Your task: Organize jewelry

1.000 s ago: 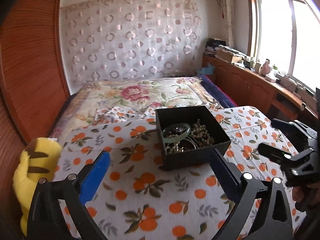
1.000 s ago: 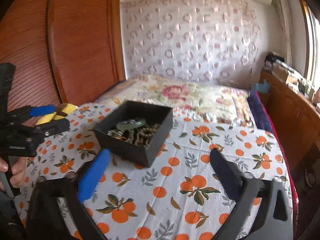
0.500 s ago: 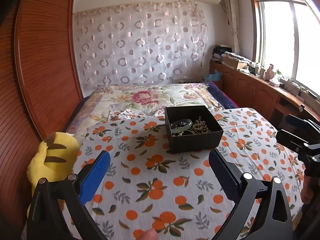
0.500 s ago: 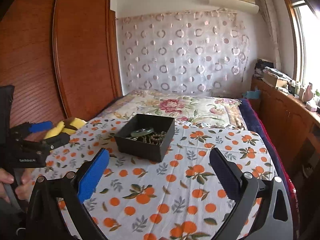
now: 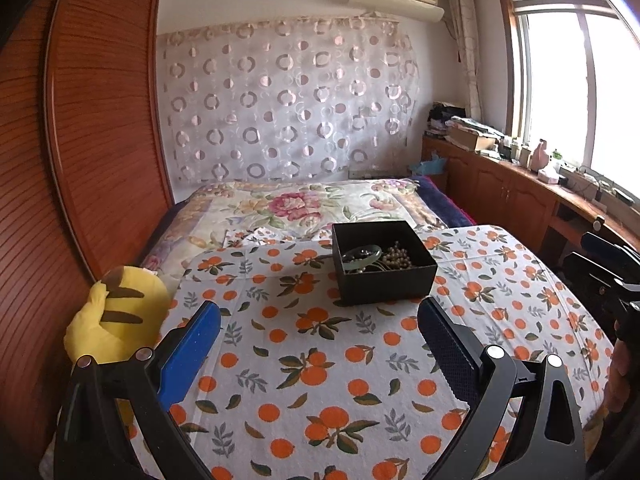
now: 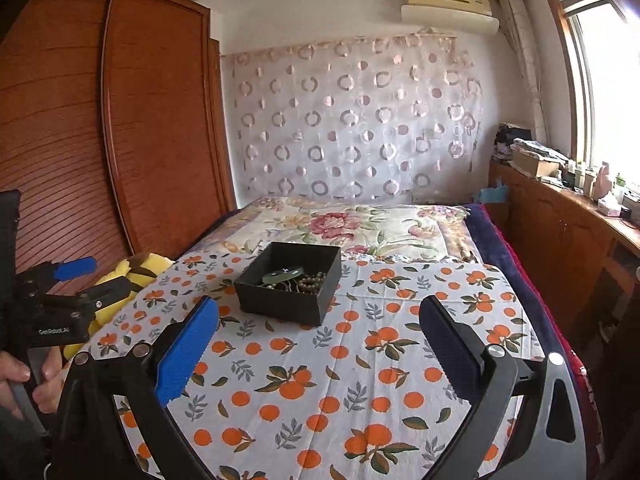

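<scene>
I have the left gripper (image 5: 318, 320) held above the orange-print cloth (image 5: 320, 360), its blue-padded fingers (image 5: 192, 352) spread wide with nothing between them. The right gripper (image 6: 318, 322) hangs the same way, fingers apart and empty. The black box (image 5: 384, 276) sits on the cloth ahead of both, well apart from the fingertips. Inside it I see a pale green bangle (image 5: 362, 257) lying beside a heap of beads (image 5: 396, 258). A yellow plush toy (image 5: 116, 316) rests at the cloth's left edge, against the wooden wardrobe (image 5: 80, 140)
</scene>
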